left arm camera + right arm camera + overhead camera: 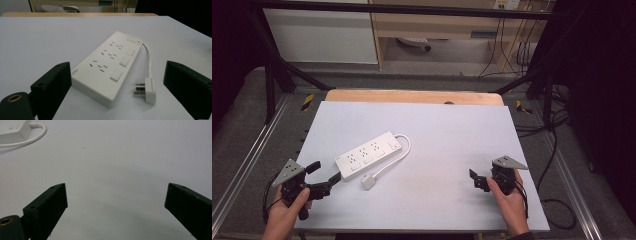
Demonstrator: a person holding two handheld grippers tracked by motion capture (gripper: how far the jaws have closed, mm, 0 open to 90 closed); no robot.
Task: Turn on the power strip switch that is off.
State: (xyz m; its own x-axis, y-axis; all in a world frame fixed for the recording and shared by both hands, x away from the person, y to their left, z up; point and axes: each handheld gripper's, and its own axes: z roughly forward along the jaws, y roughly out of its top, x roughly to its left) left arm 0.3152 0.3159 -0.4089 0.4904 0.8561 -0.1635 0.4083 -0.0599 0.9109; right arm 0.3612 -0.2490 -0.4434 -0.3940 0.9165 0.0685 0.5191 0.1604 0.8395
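Power strip (368, 154) on white table (452, 150), both tools spread.

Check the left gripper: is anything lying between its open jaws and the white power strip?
Nothing visible does. The left gripper is open just short of the near end of the power strip, with bare table between. The plug lies on the table off to the strip's side, not in the path.
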